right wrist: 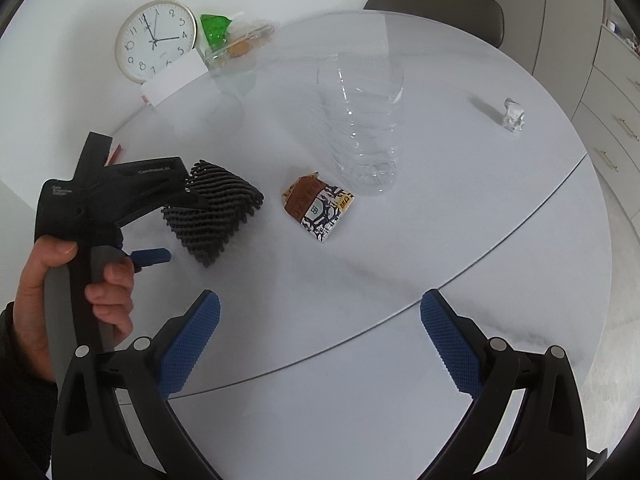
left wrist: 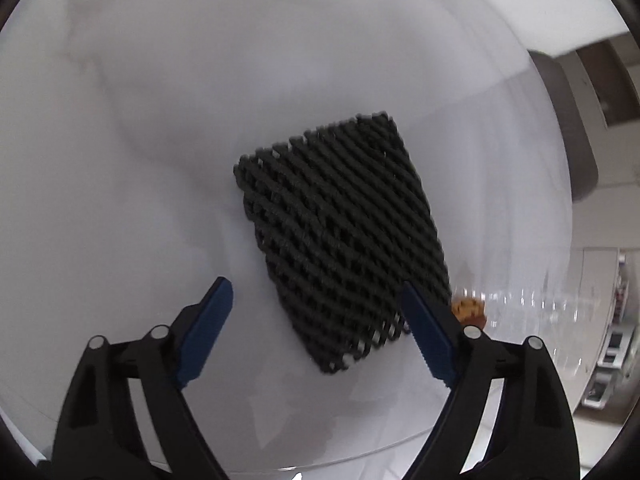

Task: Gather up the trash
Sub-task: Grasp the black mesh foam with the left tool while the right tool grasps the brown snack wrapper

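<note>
Round white bench [right wrist: 400,280]: soft, light foam net [left wrist: 340,236] lies between the open left tool [left wrist: 316,316]; pinch its near edge. Right tool [right wrist: 320,340] open, empty.

The left gripper [right wrist: 176,220] hides part of the black foam net [right wrist: 216,216].

Both tools [left wrist: 316,312] [right wrist: 320,332] wide apart

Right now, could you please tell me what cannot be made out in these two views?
- Black foam net: its lower right corner is hidden behind the left gripper in the left wrist view.
- Snack wrapper: the print is too small to read in the right wrist view; the left wrist view shows only a sliver.
- Clear bag by the clock: its contents are blurred in the right wrist view.
</note>
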